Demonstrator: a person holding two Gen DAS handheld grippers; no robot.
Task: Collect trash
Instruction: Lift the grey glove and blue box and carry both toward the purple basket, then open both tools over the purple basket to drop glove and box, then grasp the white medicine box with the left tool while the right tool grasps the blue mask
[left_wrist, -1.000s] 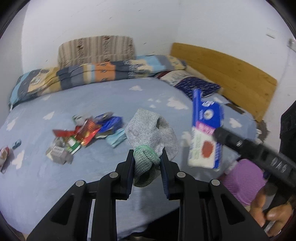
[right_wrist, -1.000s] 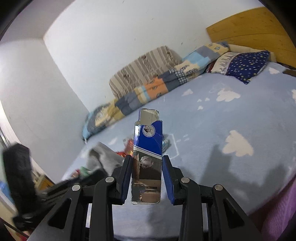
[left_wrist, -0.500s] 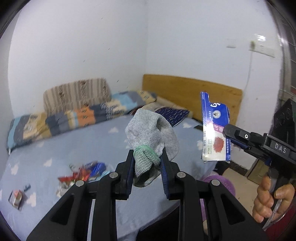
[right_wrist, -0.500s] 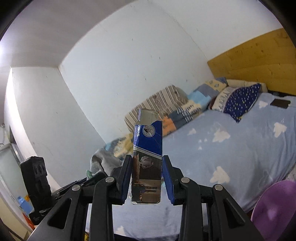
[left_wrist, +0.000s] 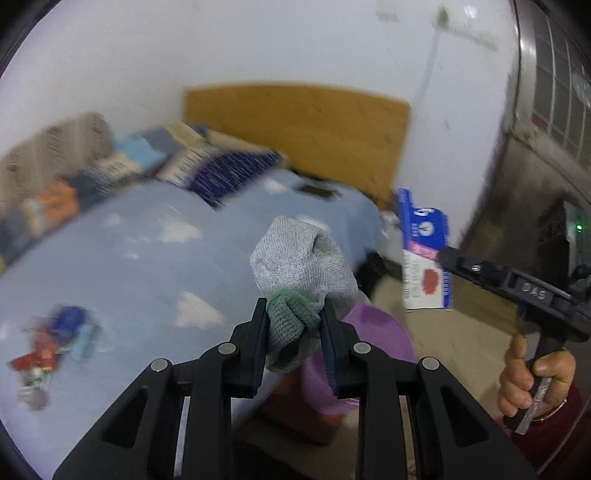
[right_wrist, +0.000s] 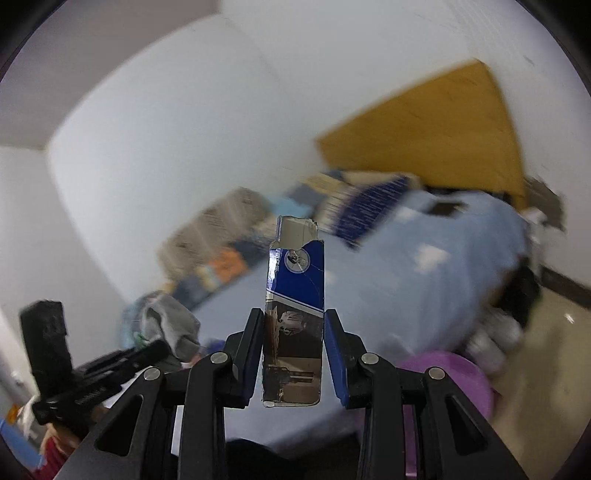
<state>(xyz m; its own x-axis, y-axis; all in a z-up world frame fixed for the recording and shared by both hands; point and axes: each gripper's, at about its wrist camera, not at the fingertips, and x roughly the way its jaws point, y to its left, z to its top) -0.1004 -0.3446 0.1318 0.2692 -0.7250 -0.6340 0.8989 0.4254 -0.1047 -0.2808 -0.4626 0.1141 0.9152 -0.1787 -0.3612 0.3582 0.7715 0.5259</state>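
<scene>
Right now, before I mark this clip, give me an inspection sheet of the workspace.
Surface: bed with a blue cloud-print sheet; blurred.
Job's things: grey sock and torn blue carton, both held off the bed; purple bin beside the bed.
Clutter: wrapper pile lies on the sheet; dark flat object near the headboard.
Grippers: left gripper shut on the sock; right gripper shut on the carton.
Cables: one runs down the wall from an outlet.
Surroundings: wooden headboard, pillows, white walls, a hand on the right handle.

White walls (left_wrist: 258, 44) surround a blue-sheeted bed (left_wrist: 129, 266) with wooden headboard (left_wrist: 295, 125); beige floor (right_wrist: 546, 369).
</scene>
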